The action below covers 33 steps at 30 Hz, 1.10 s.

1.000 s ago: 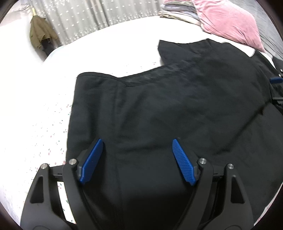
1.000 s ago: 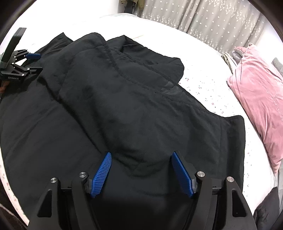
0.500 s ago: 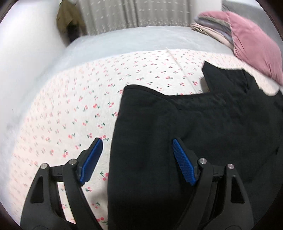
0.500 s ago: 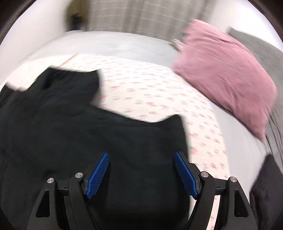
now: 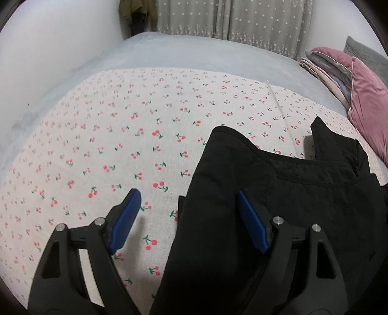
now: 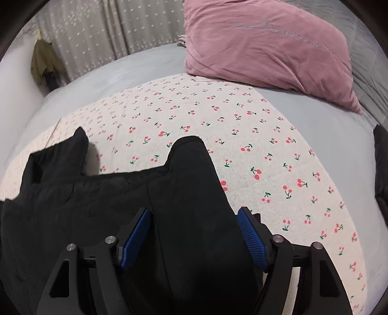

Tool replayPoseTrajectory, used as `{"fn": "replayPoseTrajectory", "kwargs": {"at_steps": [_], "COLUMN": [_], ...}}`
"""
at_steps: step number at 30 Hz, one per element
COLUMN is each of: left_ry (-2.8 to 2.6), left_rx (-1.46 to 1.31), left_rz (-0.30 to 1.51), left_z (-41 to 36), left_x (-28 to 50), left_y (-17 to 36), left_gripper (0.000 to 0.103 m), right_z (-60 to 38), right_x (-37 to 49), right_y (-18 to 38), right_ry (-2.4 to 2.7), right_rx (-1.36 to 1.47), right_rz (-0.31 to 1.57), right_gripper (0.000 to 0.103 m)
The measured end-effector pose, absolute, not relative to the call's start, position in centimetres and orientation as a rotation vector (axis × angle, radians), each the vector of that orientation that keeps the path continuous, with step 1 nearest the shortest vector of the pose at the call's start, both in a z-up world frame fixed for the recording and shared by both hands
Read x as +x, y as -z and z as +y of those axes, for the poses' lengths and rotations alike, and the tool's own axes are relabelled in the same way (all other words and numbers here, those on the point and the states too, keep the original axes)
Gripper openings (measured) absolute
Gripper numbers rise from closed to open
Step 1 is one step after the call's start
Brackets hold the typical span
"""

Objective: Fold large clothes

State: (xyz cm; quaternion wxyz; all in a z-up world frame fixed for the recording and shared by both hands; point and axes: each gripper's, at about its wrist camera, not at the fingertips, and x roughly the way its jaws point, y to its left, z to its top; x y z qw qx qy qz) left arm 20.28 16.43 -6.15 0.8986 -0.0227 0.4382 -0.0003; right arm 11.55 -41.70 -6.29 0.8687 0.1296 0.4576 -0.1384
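Note:
A large black garment (image 5: 278, 206) lies on a cherry-print sheet (image 5: 121, 145). In the left wrist view its left edge runs between my open left gripper (image 5: 188, 206) fingers; the right pad is over the cloth, the left pad over the sheet. In the right wrist view the garment (image 6: 97, 206) fills the lower left, and one narrow end reaches forward between the fingers of my open right gripper (image 6: 192, 224). Neither gripper holds anything.
A pink pillow (image 6: 266, 48) lies at the head of the bed, with folded linens (image 5: 325, 70) beside it. A grey bedsheet (image 5: 194, 53) surrounds the cherry-print sheet (image 6: 266, 157). Curtains (image 5: 242, 19) and a hanging olive jacket (image 6: 43, 60) are behind. Another dark item (image 6: 380, 169) sits at the right edge.
Both grippers have swung outward to the garment's two side edges and come lower. The cherry-print sheet now fills much of each view. Both stay open.

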Motion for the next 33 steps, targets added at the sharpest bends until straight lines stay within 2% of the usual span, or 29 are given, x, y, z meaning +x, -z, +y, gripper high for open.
{"fn": "replayPoseTrajectory", "kwargs": {"at_steps": [5,11,12,15,16,17,18,22,33], "left_ry": [0.018,0.052,0.058,0.068,0.067,0.067,0.076,0.088,0.105], "left_rx": [-0.098,-0.132,-0.132,-0.112,-0.108,-0.110,-0.117,-0.148,-0.217], "left_rz": [0.923,0.935,0.935,0.934,0.930,0.922,0.917,0.844,0.614], "left_z": [16.8,16.8,16.8,16.3,16.2,16.3,16.4,16.6,16.0], "left_x": [20.9,21.4,21.4,21.4,21.3,21.2,21.2,20.1,21.5], "left_y": [6.4,6.8,6.8,6.8,6.7,6.6,6.5,5.0,-0.5], "left_gripper": [0.072,0.055,0.050,0.035,0.025,0.020,0.010,0.007,0.007], "right_z": [-41.6,-41.7,-41.6,-41.7,-41.7,-41.8,-42.0,-42.4,-43.0], "right_x": [12.0,12.1,12.1,12.2,12.2,12.1,11.9,10.8,11.1], "right_y": [6.6,6.7,6.7,6.8,6.8,6.8,6.7,5.7,0.2], "right_ry": [0.286,0.278,0.278,0.284,0.276,0.266,0.253,0.247,0.310], "right_rx": [0.295,0.301,0.301,0.297,0.305,0.316,0.332,0.353,0.280], "right_rz": [0.952,0.947,0.946,0.943,0.939,0.933,0.917,0.842,0.629], "right_gripper": [0.062,0.053,0.051,0.038,0.030,0.018,0.014,0.007,0.006]}}
